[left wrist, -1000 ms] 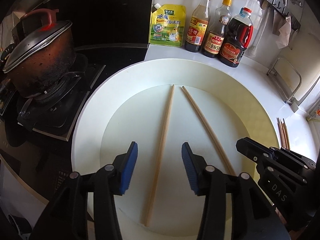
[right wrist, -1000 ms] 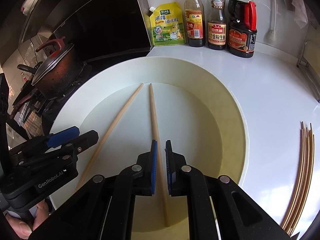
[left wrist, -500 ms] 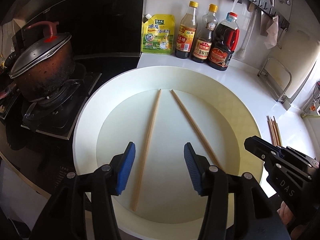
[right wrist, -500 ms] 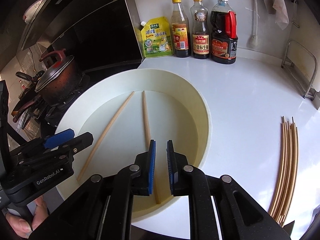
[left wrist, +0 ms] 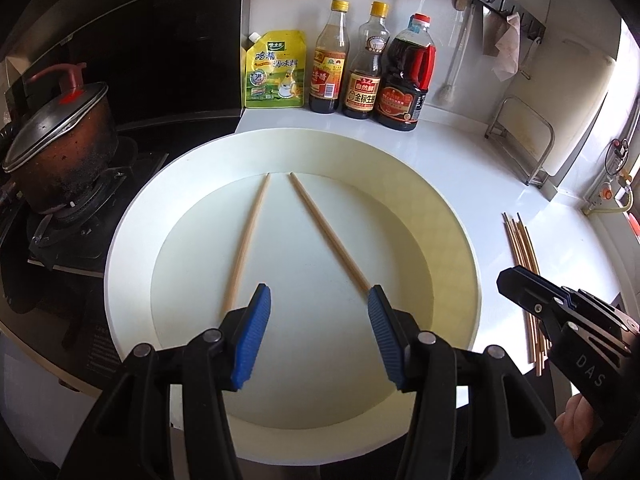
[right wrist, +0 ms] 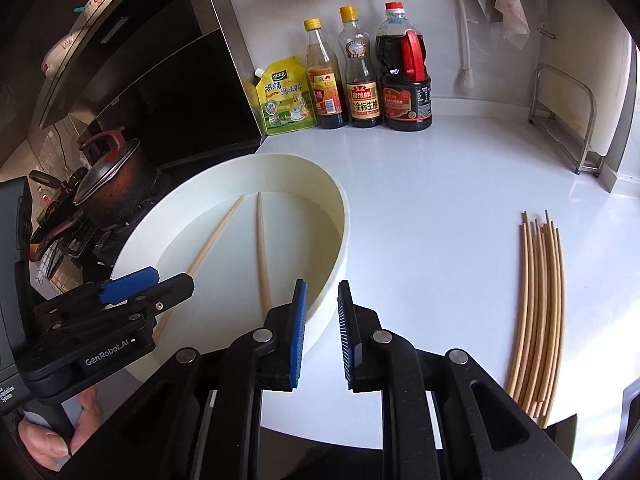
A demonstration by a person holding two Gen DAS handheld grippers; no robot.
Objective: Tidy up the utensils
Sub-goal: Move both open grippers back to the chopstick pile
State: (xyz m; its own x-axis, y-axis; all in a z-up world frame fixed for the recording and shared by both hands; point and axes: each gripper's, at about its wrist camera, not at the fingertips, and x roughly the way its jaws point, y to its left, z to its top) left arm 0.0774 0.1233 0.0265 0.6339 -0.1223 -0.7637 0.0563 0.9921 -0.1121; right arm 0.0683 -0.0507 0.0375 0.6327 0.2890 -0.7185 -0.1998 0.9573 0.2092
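Note:
Two wooden chopsticks lie apart in a V inside a round cream tub point(left wrist: 132, 264): the left chopstick point(left wrist: 248, 240) and the right chopstick point(left wrist: 328, 232). My left gripper point(left wrist: 316, 316) is open and empty above the tub's near side. My right gripper point(right wrist: 322, 316) is open and empty over the tub's near right rim point(right wrist: 340, 240). A bundle of several chopsticks point(right wrist: 540, 300) lies on the white counter to the right; it also shows in the left wrist view point(left wrist: 524, 264). Both chopsticks in the tub show in the right wrist view point(right wrist: 262, 256).
Three sauce bottles point(left wrist: 362, 68) and a yellow seasoning pouch point(left wrist: 276, 70) stand at the back wall. A blackened pot point(left wrist: 60, 140) sits on the stove at left. A metal rack point(right wrist: 568, 120) stands at the back right. The counter edge runs close below the tub.
Both grippers have pulled back and up from the tub. My right gripper has opened, left its chopstick in the tub and shifted right toward the rim. The left gripper stays open.

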